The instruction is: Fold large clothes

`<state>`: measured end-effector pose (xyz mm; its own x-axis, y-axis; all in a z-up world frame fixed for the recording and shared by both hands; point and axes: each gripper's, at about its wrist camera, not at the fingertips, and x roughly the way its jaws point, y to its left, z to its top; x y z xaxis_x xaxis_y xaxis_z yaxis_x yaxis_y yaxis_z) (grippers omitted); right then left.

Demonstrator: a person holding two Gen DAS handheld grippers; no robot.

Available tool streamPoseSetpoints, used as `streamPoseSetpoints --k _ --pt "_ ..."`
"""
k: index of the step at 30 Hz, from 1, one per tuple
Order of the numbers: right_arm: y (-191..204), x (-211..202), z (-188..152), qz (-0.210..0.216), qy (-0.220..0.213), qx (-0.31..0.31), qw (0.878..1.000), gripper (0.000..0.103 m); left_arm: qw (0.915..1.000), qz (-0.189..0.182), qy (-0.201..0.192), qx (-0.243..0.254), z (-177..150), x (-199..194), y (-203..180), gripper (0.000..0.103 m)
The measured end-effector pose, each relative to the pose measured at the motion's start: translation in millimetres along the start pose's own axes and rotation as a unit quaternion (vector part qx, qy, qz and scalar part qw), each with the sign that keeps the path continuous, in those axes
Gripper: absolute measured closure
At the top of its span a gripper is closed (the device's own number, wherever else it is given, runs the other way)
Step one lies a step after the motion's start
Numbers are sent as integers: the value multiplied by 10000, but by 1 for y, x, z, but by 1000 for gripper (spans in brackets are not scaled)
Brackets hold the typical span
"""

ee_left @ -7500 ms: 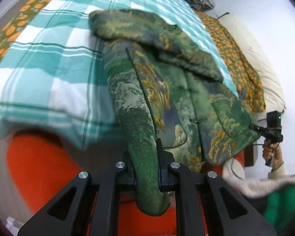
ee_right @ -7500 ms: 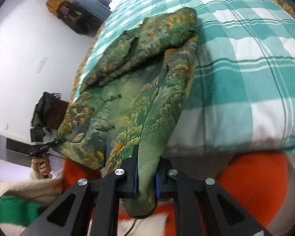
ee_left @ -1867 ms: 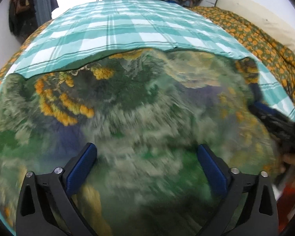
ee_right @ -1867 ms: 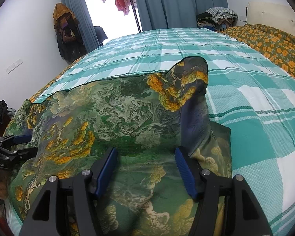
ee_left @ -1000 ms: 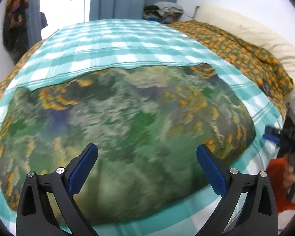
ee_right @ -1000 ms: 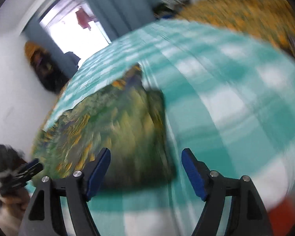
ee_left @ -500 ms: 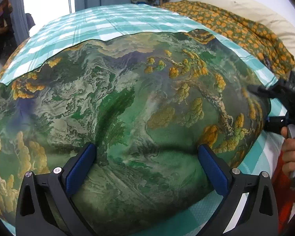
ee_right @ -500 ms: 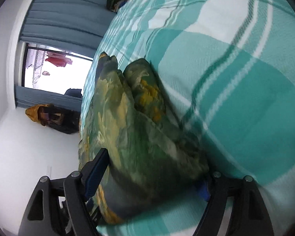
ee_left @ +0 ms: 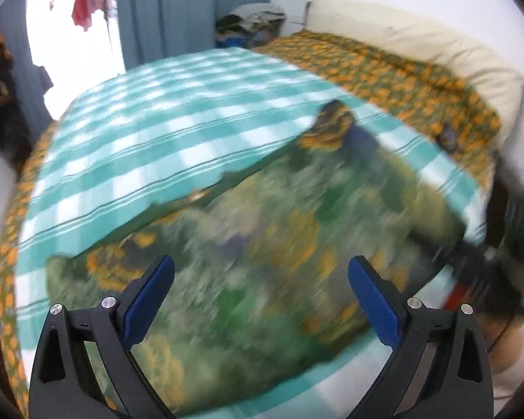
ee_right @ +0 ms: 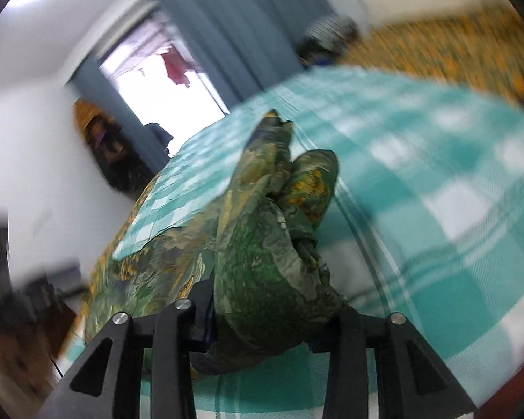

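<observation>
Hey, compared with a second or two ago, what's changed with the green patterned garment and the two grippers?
The right gripper, open beside the garment a second ago, is closing on a bunched edge of the green patterned garment, which now sits between its jaws. The left gripper, open throughout and holding nothing, has lifted away, so more of the bed shows beyond it. The garment still lies on the teal checked bedspread.

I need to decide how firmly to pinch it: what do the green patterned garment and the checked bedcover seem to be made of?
The green patterned garment looks like a thin, smooth woven fabric, maybe silky or satin-like: it bunches into soft, faintly shiny folds between the right gripper fingers, whose jaws are closing. The checked bedcover looks like matte woven cotton, with visible weave and no sheen. Blur leaves both uncertain.
</observation>
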<state>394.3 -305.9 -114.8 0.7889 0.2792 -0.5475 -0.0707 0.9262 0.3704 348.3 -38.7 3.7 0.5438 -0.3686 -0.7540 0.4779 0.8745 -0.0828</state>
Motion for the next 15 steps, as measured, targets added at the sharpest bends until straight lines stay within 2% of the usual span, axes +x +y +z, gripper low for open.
streamPoseSetpoints --k 3,6,10,11,14,15 --pt "40 -13 5 1 -219 -857 9961 67 9963 -760 410 -21 35 11 -8 3" --pt "80 -24 -7 32 -354 -1700 9848 67 9933 -945 659 45 49 24 -19 3" --pt "122 -31 -27 81 -447 -2710 9615 67 9940 -759 757 229 53 28 -26 3" --pt "135 -32 -35 107 -493 -3024 9519 67 9936 -684 849 293 49 32 -27 3" --pt "161 -33 -54 164 -539 -3675 9283 67 9917 -148 1122 604 34 44 -35 2" --pt "164 -31 -57 178 -517 -3767 9247 66 9895 111 1218 764 27 50 -37 6"
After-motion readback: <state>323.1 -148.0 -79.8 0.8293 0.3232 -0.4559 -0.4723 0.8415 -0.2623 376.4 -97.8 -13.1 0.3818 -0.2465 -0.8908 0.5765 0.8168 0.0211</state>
